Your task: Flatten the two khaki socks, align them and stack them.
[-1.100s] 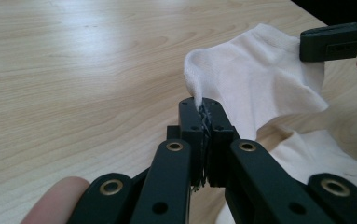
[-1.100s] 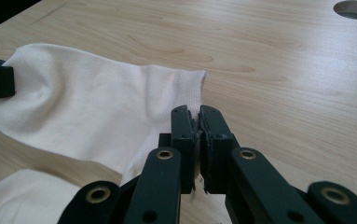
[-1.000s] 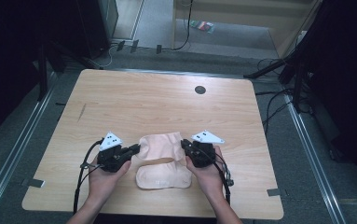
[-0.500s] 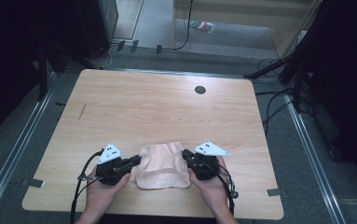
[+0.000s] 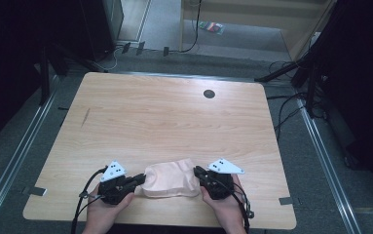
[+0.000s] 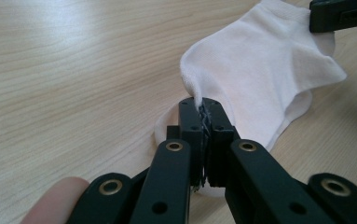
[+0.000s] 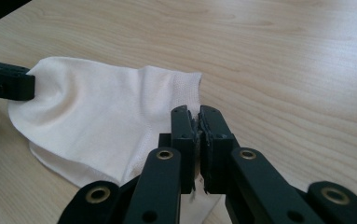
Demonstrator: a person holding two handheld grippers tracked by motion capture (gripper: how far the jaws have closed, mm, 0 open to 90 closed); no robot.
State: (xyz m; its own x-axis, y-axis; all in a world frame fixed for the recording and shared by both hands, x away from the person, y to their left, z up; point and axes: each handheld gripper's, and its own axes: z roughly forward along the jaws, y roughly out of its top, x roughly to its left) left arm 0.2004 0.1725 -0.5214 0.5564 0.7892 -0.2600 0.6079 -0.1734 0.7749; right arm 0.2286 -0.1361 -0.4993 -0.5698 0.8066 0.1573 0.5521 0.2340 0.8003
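Between the left hand-held gripper [image 5: 138, 179] and right hand-held gripper [image 5: 199, 173], both pinching it, the sock [image 5: 170, 178] may slip out if tugged hard.

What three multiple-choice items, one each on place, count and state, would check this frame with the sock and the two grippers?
1. Where on the table does the sock lie?
A. near the person's edge
B. at the far edge
C. over the dark round hole

2. How many socks are on the table?
A. one
B. two
C. three

3. How do the left gripper and right gripper stand?
A. both wide open
B. both shut on the sock
C. only the left shut

Answers: 1 A, the high view shows it between the hands at the near edge. 2 A, a single pale sock shows. 3 B, each gripper view shows fabric pinched between closed jaws.
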